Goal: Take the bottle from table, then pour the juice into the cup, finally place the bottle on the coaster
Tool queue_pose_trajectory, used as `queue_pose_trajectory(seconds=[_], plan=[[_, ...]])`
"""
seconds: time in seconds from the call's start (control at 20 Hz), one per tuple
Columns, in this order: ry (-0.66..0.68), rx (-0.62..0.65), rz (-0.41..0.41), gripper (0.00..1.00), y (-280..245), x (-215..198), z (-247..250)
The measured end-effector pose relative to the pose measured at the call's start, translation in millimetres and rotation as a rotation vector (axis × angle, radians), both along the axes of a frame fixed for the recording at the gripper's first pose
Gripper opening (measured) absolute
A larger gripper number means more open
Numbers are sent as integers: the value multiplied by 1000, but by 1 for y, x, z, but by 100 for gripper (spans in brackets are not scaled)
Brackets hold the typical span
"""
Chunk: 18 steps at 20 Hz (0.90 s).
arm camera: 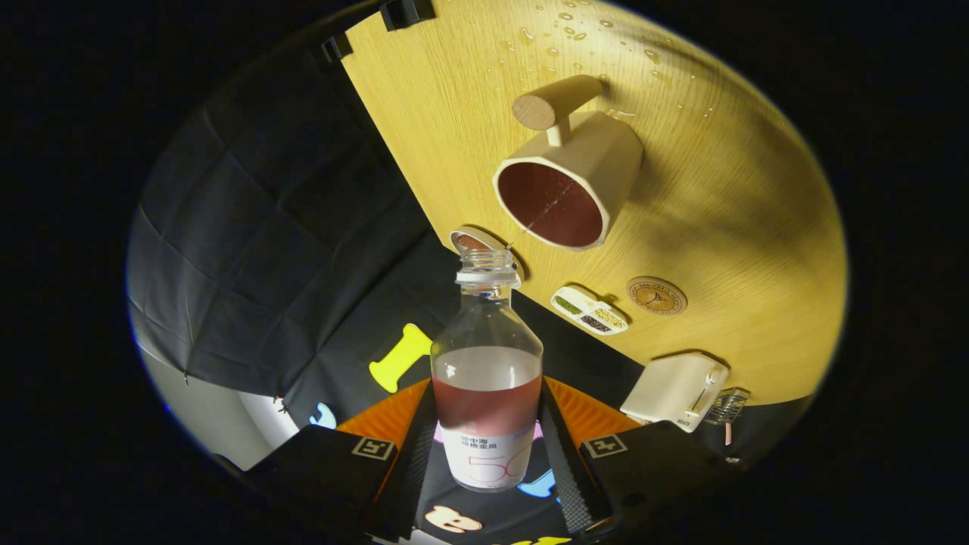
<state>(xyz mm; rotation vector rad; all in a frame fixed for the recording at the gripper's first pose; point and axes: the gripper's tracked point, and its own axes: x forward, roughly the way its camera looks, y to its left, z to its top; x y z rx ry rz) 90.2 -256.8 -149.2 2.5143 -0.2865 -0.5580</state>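
Observation:
My gripper (488,424) is shut on a clear, uncapped bottle (487,378), one finger on each side of its lower body. Red juice fills the bottle to about its middle, above a white label. The whole view is rolled, so the wooden table (742,197) slants across it. Beyond the bottle's mouth stands a pale cup (568,189) with a round wooden handle; red juice shows inside it. The mouth is a short way from the cup's rim, not touching. A round brown coaster (656,295) lies bare on the table, to the right of the bottle's neck.
A small dish (473,241) sits just behind the bottle's mouth. A white divided tray (590,310) of grains lies beside the coaster. A white boxy appliance (676,391) stands near the table's edge. Water drops (568,26) dot the table beyond the cup.

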Motion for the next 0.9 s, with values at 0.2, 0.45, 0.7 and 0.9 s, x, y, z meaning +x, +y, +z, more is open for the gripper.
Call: queue_pose_trajectory(seconds=[0.2,0.45,0.7,0.9], plan=[[7,6,4,75,2,-2,-2],[14,28,2,75,6,-6,-8],[17,21,13,75,6,-4,-10],[21,9,25,75,10,-3,-11]])
